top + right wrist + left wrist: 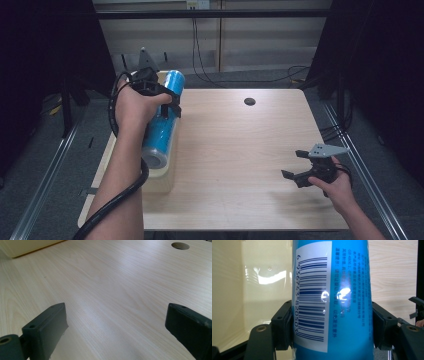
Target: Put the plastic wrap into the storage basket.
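Observation:
A blue cylindrical can (161, 132) with a white barcode label (312, 297) lies tilted over a cream open box (161, 181) at the table's left side. My left gripper (171, 106) is shut on the can's middle, and its black pads press both sides of the can (342, 277) in the left gripper view. The cream box's inside wall (249, 290) shows behind the can. My right gripper (295, 165) hovers low over the table's right front, jaws wide open with nothing between them (115, 322).
The light wood table (235, 150) has a round cable hole (249, 101) near its far edge, also seen as the hole (180, 245) in the right gripper view. The box's corner (25, 246) shows far off there. Cables hang behind the table.

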`<move>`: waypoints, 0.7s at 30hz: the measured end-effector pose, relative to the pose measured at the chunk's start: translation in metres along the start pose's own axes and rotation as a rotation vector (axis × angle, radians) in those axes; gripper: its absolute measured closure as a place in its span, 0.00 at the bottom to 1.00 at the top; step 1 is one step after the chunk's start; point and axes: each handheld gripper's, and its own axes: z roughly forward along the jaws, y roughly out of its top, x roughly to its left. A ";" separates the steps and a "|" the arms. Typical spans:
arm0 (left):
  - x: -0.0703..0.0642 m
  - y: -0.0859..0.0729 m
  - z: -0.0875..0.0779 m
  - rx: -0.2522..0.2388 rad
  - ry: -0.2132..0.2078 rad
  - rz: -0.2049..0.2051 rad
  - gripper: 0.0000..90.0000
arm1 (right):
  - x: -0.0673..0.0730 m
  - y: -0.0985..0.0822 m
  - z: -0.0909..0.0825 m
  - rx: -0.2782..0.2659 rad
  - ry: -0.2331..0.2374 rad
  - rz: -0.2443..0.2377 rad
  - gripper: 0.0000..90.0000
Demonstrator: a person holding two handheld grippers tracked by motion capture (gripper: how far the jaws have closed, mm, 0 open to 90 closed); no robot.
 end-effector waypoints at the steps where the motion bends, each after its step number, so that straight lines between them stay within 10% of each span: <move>1: 0.001 -0.001 0.001 -0.001 0.010 -0.007 0.36 | 0.000 0.000 0.000 -0.001 -0.009 0.000 0.04; 21: 0.026 -0.008 -0.003 -0.017 0.066 -0.061 0.36 | 0.001 0.001 0.002 0.003 0.003 -0.008 0.04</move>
